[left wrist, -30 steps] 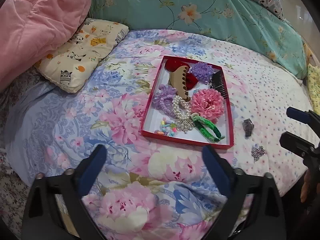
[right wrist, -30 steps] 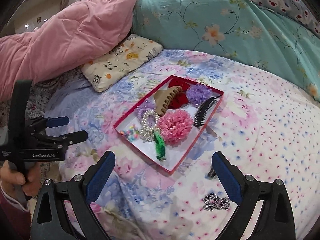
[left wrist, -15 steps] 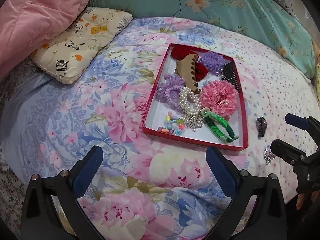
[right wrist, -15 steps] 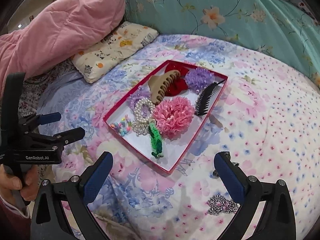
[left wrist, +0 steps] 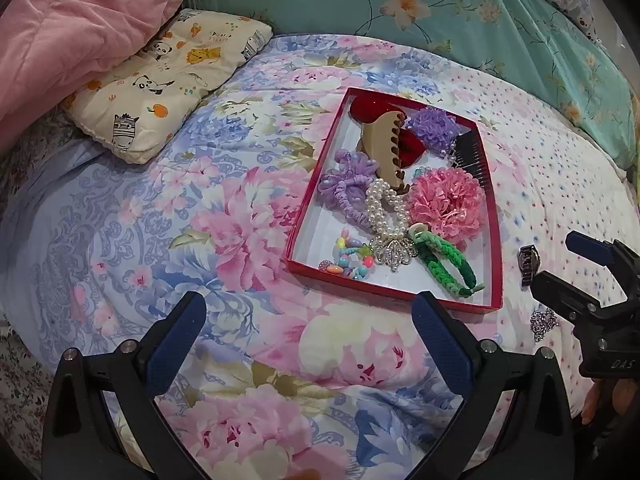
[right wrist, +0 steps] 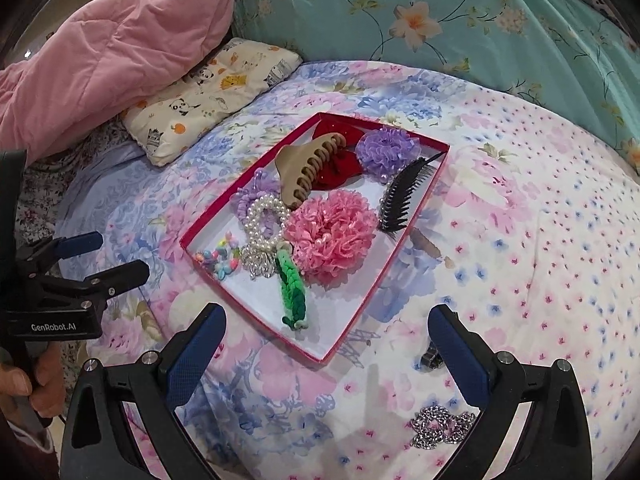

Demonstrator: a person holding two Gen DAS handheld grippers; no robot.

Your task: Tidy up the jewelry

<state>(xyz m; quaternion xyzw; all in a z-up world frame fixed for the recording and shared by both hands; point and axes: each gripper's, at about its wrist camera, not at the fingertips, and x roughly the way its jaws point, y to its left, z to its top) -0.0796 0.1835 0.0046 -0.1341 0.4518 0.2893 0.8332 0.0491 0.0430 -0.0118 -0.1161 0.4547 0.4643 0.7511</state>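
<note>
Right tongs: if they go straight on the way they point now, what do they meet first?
Probably the near corner of the red tray, which lies ahead between the open right tongs. The silver chain lies lower right of that line. Depth is unclear.

Lighting, as I see it: even, soft, bright indoors; faint shadows; focus sharp ahead; fisheye bending and dark vignette at edges.

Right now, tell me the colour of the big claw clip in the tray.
Tan beige claw clip, clearest in the right wrist view.
</note>
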